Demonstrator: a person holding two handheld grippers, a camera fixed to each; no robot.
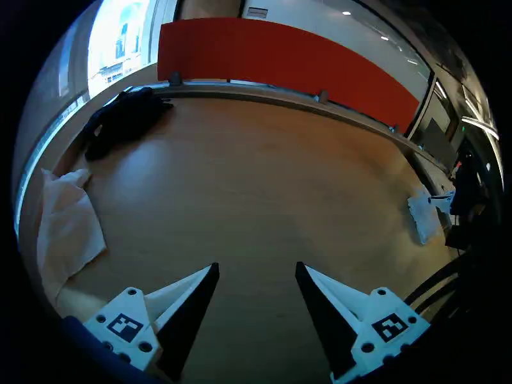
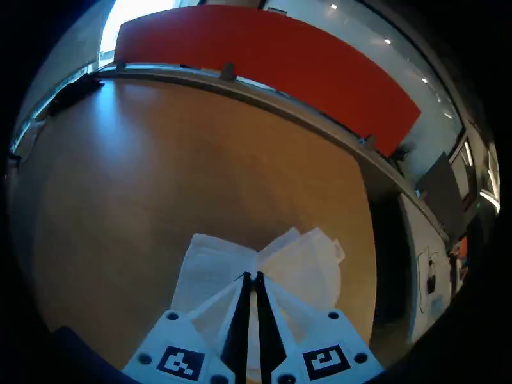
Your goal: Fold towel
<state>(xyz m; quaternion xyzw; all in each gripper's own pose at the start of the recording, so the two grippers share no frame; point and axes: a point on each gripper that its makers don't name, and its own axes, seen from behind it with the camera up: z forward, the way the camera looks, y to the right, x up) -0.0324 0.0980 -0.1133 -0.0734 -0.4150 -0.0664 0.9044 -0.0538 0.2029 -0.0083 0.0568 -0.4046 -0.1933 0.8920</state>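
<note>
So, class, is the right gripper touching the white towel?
Touching. The right gripper view shows the right gripper closed on the towel, whose cloth gathers into a crease at its tips.

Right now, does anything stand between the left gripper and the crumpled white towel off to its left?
Nothing visible does. Only wooden table lies between the open left gripper and the towel. The black bundle sits farther back, near the table's far edge, off that line.
</note>
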